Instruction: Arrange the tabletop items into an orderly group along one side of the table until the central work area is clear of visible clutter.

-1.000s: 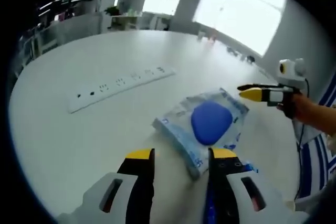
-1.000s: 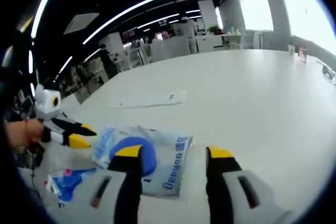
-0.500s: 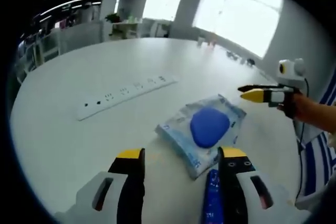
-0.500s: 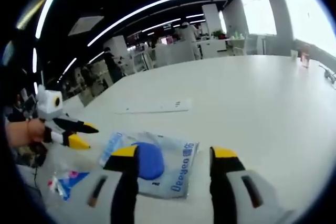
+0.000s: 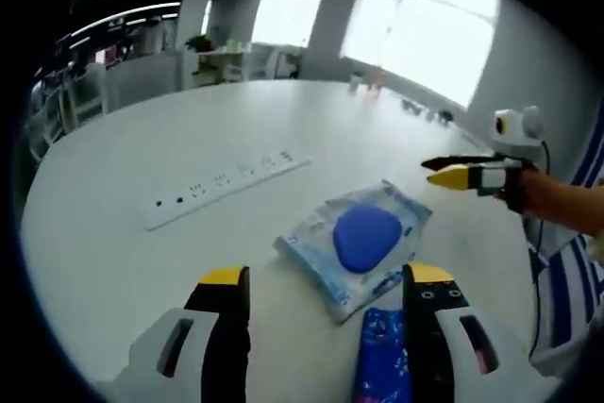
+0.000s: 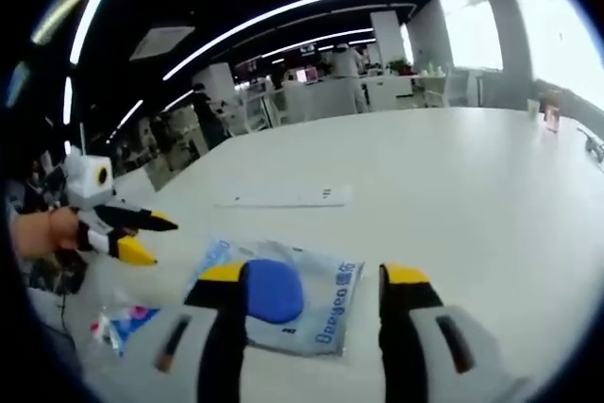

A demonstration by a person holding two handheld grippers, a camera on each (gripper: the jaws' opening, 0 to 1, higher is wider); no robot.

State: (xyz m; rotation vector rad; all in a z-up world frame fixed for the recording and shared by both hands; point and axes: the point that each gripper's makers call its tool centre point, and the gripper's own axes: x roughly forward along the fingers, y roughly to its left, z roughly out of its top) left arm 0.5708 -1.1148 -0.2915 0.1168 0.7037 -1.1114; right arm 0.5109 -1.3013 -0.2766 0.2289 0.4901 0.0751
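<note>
A light blue wipes pack (image 5: 354, 249) (image 6: 283, 309) lies on the white table, with a round blue object (image 5: 365, 236) (image 6: 275, 291) resting on top of it. A small blue packet (image 5: 381, 365) (image 6: 118, 324) lies close to the pack. My left gripper (image 5: 327, 279) hangs open above the table just short of the pack, nothing between its jaws; it also appears held by a hand (image 6: 132, 237). My right gripper (image 6: 307, 277) is open over the pack and holds nothing; in the left gripper view it comes in from the right (image 5: 448, 171).
A long white power strip (image 5: 225, 186) (image 6: 285, 198) lies farther out on the table (image 5: 113, 233). Small items (image 5: 420, 110) sit at the far edge near the windows. A striped fabric (image 5: 571, 271) and a person's arm show at the right.
Both views have pulled back a little from the pack, so it sits farther ahead of the jaws. The small blue packet shows more between the left jaws. Both grippers stay open.
</note>
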